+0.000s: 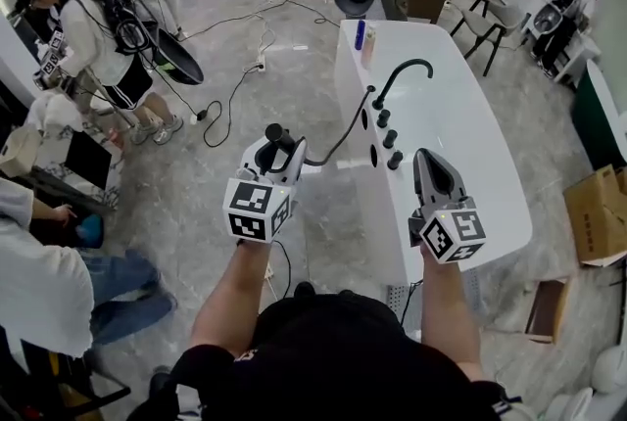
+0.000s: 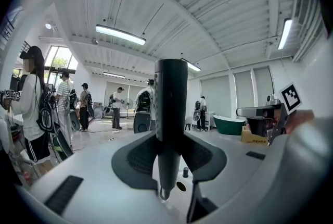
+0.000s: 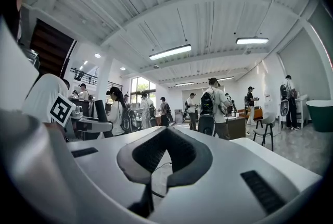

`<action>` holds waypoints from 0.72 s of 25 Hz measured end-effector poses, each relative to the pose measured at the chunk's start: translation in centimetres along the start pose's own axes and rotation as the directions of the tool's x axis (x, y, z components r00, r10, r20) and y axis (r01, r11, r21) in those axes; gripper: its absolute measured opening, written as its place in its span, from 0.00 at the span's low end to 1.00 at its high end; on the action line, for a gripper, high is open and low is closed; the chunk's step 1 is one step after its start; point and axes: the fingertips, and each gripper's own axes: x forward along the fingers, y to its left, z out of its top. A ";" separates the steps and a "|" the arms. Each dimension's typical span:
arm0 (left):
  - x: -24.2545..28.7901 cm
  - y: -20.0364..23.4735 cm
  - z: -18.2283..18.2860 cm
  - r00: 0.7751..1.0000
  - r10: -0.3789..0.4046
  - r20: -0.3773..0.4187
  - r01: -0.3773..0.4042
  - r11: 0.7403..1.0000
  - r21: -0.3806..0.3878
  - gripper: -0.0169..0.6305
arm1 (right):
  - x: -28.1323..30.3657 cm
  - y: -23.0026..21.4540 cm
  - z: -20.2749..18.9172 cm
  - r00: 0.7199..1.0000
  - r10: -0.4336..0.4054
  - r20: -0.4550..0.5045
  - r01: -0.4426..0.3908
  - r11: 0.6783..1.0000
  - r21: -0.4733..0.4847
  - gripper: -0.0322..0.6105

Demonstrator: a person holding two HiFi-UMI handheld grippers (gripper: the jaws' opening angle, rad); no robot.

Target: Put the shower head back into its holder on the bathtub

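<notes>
The grey floor (image 1: 196, 204) is the largest thing. It lies open on the left long side of the white bathtub (image 1: 470, 125), with only thin cables (image 1: 230, 101) on it, and several people stand further away at the left edge and at the top. The near end of the bathtub is hidden behind the person's own arms and dark clothes, and I cannot tell what its inside looks like. A cardboard box (image 1: 598, 213) is cut off at the right edge. The left hand-held gripper (image 1: 274, 155) is beside the left long edge, over the floor. Its jaws are closed on the black shower head (image 2: 170, 113), which stands upright between them. The right hand-held gripper (image 1: 428, 158) is over the near part of the bathtub, with its jaws fully together and nothing between them. A black hose (image 1: 343, 130) runs from the shower head to the left rim. On this rim stand a curved black faucet (image 1: 397, 76) and small knobs (image 1: 390, 138), with dark oval openings (image 1: 373, 155) beside them. Which one is the holder is too small to tell.
</notes>
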 end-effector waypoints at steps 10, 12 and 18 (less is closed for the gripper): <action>0.4 2.4 0.5 0.999 -0.034 0.004 0.034 0.999 0.019 0.24 | 2.2 2.3 -1.1 1.000 0.013 -0.010 -0.012 0.998 0.067 0.07; 1.2 3.3 0.0 0.999 -0.047 -0.006 0.047 0.999 0.025 0.24 | 3.7 2.8 -1.4 1.000 0.026 -0.014 -0.025 0.998 0.058 0.07; 4.6 5.5 -2.2 0.998 -0.039 -0.050 0.040 0.999 0.028 0.24 | 8.2 1.6 -3.9 0.997 0.061 -0.038 -0.056 0.993 0.103 0.07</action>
